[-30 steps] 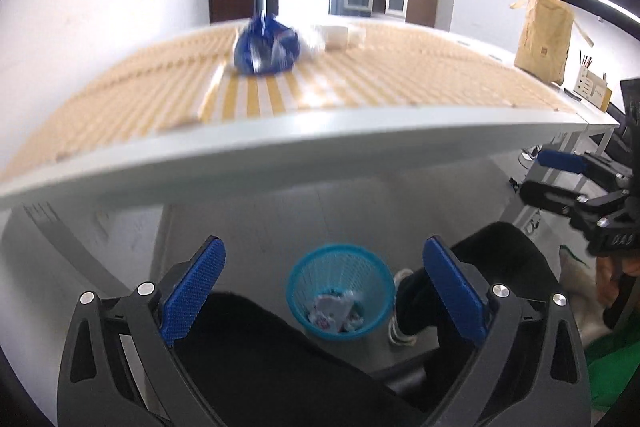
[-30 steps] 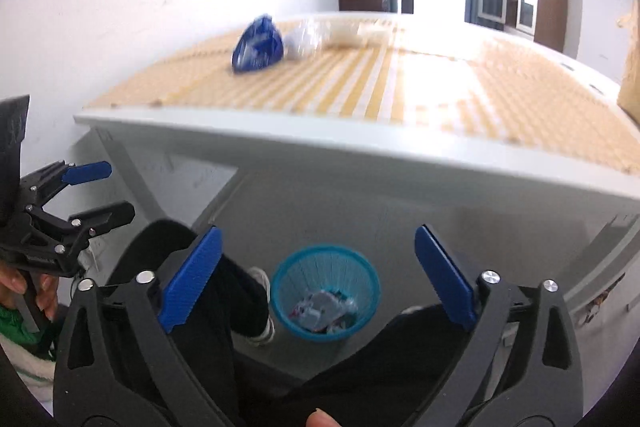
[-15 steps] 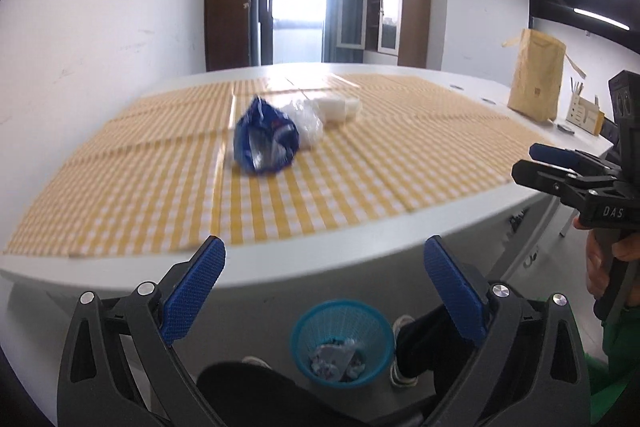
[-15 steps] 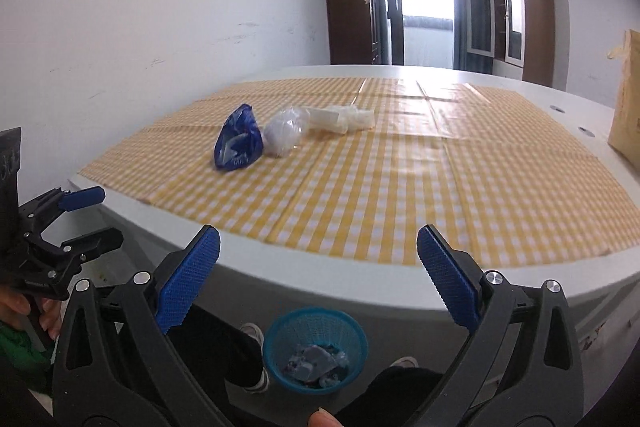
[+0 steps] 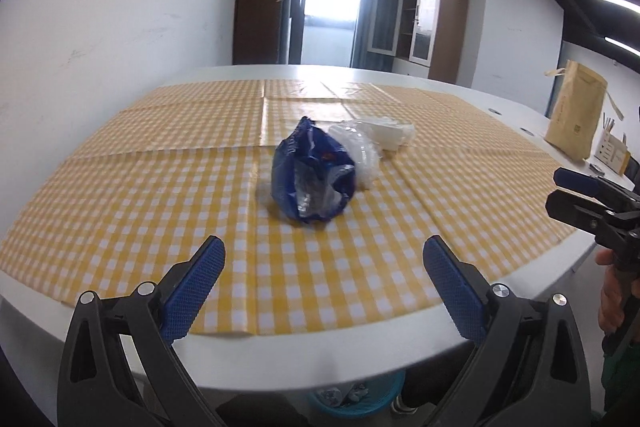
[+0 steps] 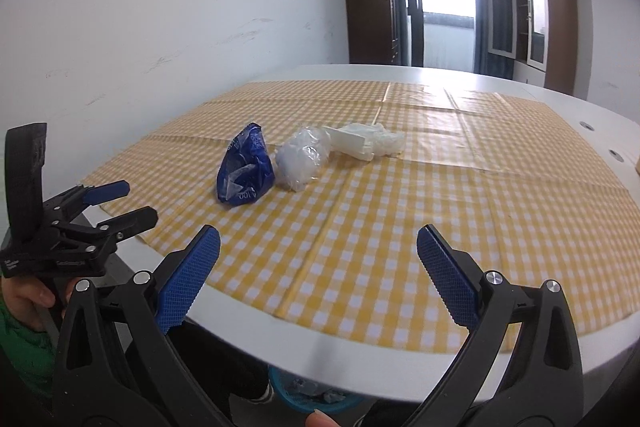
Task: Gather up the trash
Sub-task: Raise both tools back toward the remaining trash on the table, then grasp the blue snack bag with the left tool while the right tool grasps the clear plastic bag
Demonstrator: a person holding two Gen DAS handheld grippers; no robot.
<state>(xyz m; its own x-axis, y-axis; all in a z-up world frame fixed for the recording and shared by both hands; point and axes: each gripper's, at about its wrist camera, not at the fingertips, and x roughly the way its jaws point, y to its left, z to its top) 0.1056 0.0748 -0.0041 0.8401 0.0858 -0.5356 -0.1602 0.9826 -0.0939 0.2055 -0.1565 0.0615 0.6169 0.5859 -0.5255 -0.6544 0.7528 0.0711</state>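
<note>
both tools (image 5: 322,277) (image 6: 318,269) hover level, spread wide, over the table edge (image 5: 320,359).

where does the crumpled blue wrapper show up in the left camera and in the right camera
Left wrist view: the blue wrapper sits at centre, on the checked cloth, straight ahead of the open left hand-held gripper.
Right wrist view: the same wrapper lies left of centre, beyond the left finger of the right hand-held gripper.
Shared landmark: the clear plastic wad touching the wrapper's right side.
</note>
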